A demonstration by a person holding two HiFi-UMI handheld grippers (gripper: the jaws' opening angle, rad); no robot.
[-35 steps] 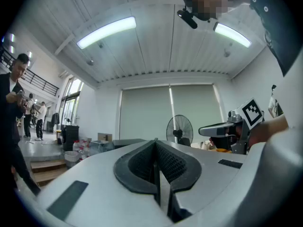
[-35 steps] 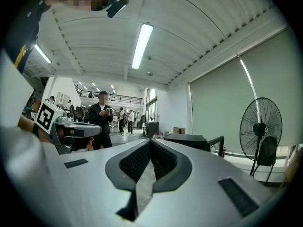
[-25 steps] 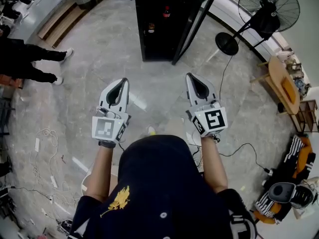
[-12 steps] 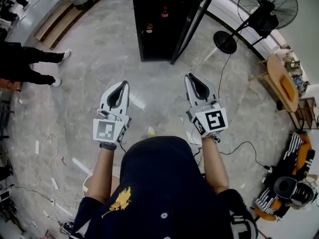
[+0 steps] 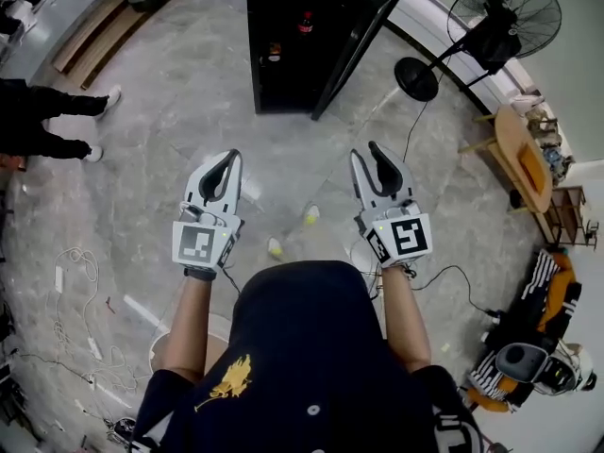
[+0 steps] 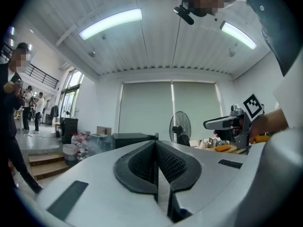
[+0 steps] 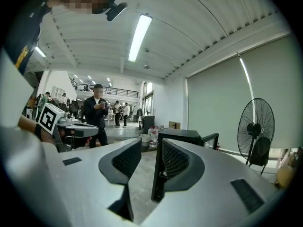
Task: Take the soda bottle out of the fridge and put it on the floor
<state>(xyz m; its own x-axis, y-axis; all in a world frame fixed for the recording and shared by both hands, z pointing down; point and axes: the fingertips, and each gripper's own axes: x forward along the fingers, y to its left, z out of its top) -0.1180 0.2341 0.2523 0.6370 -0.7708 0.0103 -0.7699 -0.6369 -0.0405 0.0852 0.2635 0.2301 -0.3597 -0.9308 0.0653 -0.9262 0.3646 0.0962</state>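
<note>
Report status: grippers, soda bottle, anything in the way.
Left gripper shut, empty; right gripper jaws opening, nothing between them. Dark red-capped soda bottle inside black fridge, untouched. Fridge door open; no obstacle seen.

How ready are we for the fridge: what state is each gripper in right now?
Left gripper: closed, jaws together, holding nothing.
Right gripper: jaws apart and opening, nothing between them.

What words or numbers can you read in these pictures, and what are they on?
No words or numbers can be read anywhere.
Label on the soda bottle in the fridge: too small to read.
On the left marker cube and the right marker cube: black-and-white square patterns, not letters.
On the person's dark shirt: a yellow emblem, a picture, no letters.
</note>
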